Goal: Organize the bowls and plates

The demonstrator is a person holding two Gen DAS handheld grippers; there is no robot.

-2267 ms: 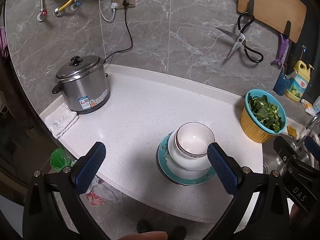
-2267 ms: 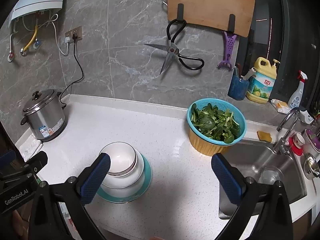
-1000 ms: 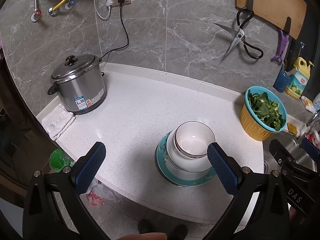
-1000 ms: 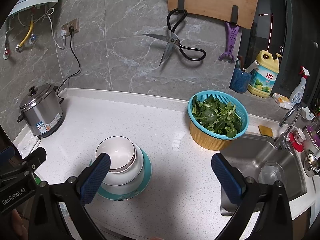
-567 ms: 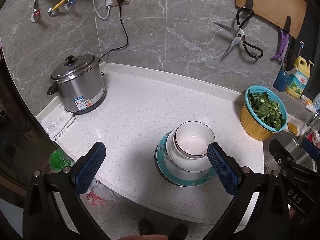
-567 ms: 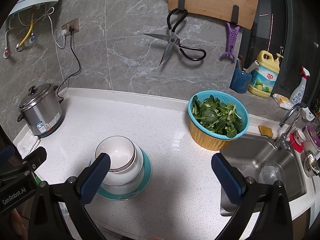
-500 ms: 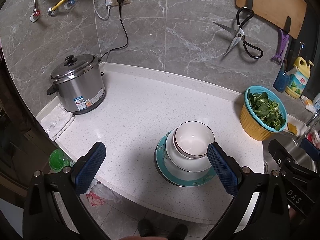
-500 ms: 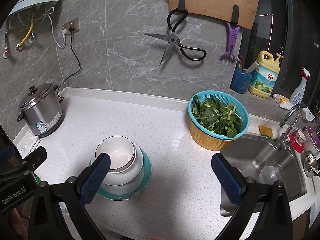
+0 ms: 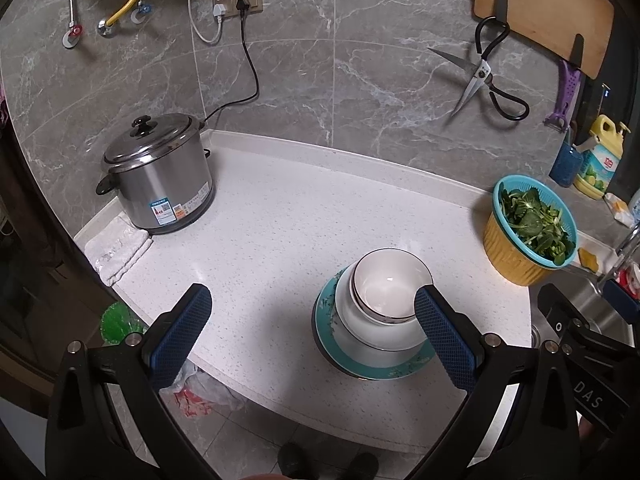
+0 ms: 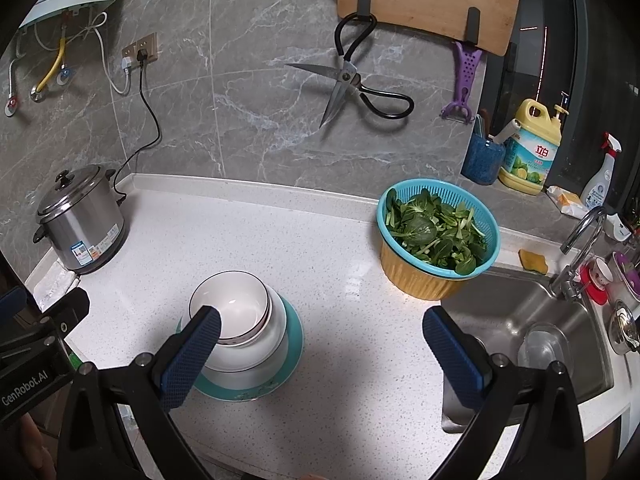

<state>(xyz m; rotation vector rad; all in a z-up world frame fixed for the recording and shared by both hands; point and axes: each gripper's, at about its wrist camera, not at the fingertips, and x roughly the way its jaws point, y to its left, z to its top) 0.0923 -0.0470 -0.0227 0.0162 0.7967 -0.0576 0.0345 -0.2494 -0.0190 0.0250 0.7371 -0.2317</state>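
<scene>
A small white bowl with a dark rim (image 9: 390,288) sits nested in a larger white bowl (image 9: 372,332), which stands on a teal-rimmed plate (image 9: 384,368) near the front of the white counter (image 9: 272,232). The same stack shows in the right wrist view: small bowl (image 10: 234,304), larger bowl (image 10: 260,350), plate (image 10: 290,344). My left gripper (image 9: 312,320) is open and empty, held above the counter with its right finger just in front of the stack. My right gripper (image 10: 320,340) is open and empty, its left finger in front of the stack.
A steel rice cooker (image 9: 156,172) and folded cloth (image 9: 116,248) stand at the counter's left. A teal colander of greens in a yellow bowl (image 10: 438,240) sits beside the sink (image 10: 520,328). Scissors (image 10: 352,84) and a cutting board (image 10: 424,0) hang on the wall.
Both views have shifted only slightly over the last two seconds; the stack of bowls and plate has not moved and both grippers have stayed open.
</scene>
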